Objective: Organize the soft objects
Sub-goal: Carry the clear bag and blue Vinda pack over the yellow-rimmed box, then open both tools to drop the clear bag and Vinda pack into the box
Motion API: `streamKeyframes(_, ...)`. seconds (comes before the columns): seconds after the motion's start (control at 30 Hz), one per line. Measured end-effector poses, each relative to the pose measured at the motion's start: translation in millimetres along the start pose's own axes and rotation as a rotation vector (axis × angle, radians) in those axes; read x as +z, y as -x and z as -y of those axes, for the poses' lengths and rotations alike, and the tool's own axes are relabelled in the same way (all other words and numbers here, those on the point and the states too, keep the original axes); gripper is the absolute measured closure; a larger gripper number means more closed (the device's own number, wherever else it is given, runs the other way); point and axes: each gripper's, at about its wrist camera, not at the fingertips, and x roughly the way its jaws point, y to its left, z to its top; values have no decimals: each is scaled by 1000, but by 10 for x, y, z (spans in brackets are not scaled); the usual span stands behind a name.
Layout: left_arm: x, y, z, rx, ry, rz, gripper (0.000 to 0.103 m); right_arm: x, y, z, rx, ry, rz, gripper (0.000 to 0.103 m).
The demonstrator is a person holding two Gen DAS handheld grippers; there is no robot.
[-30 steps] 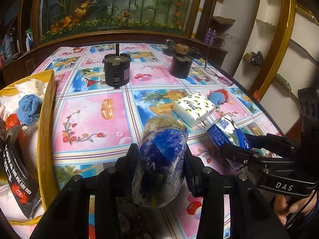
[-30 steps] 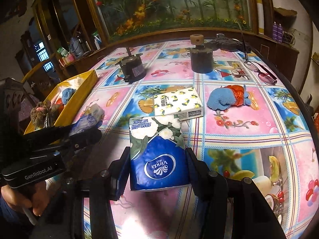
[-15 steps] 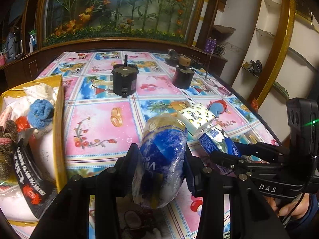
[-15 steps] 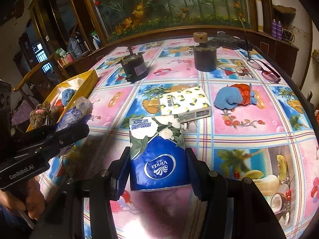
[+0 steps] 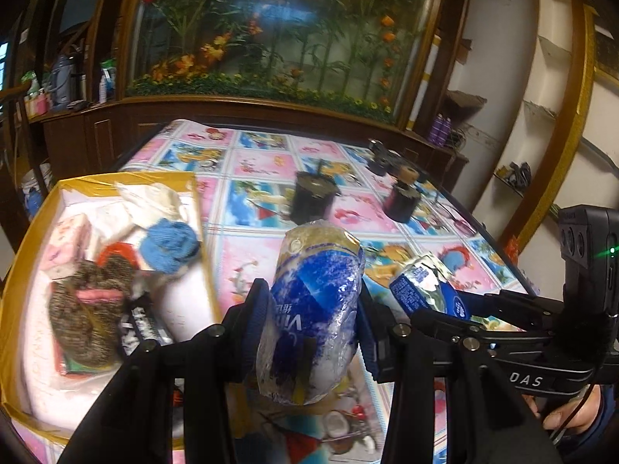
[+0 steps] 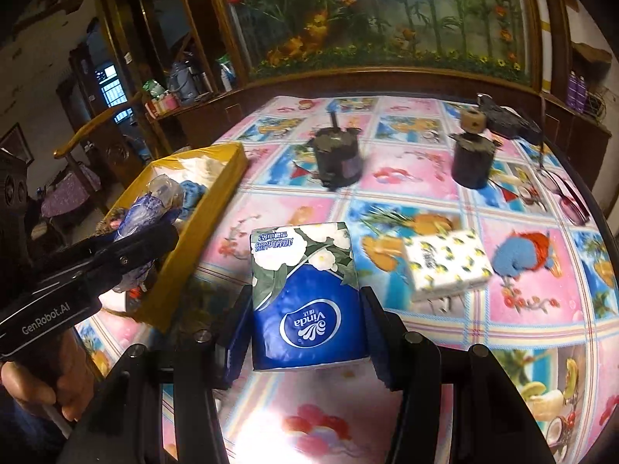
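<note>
Leftmost, a yellow box [image 5: 201,232] holds soft things. Next, the left gripper [image 5: 313,328] is clamped on a crumpled tissue pack [image 5: 313,309] above the table's [image 6: 406,178] edge; the right gripper [image 6: 305,328] squeezes a flat tissue pack [image 6: 305,290], also lifted.

A home: patterned tablecloth [image 6: 406,193], wooden cabinets [image 6: 162,58], flower mural [image 5: 271,31] behind.

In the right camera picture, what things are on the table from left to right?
Yellow box → blue Vinda tissue pack in the right gripper → lemon-print tissue pack → blue and red cloth → glasses.
</note>
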Motion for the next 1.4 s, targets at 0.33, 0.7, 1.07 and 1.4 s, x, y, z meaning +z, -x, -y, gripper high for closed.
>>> streamKeyframes(0.33, 59, 214, -776, 141, 133, 38, 61, 435, -226, -704, 100, 117, 2, 46)
streamKeyframes(0.7, 48, 342, -1493, 247, 244, 66, 60, 775, -1020, -1379, 157, 180, -103, 46)
streamKeyframes(1.07, 29, 112, -1852, 264, 290, -5, 60, 1131, -1779, -1771, 119, 204, -151, 46)
streamKeyframes(1.4, 3, 92, -1846, 284, 298, -25, 60, 1268, -2032, -1936, 96, 229, -156, 44)
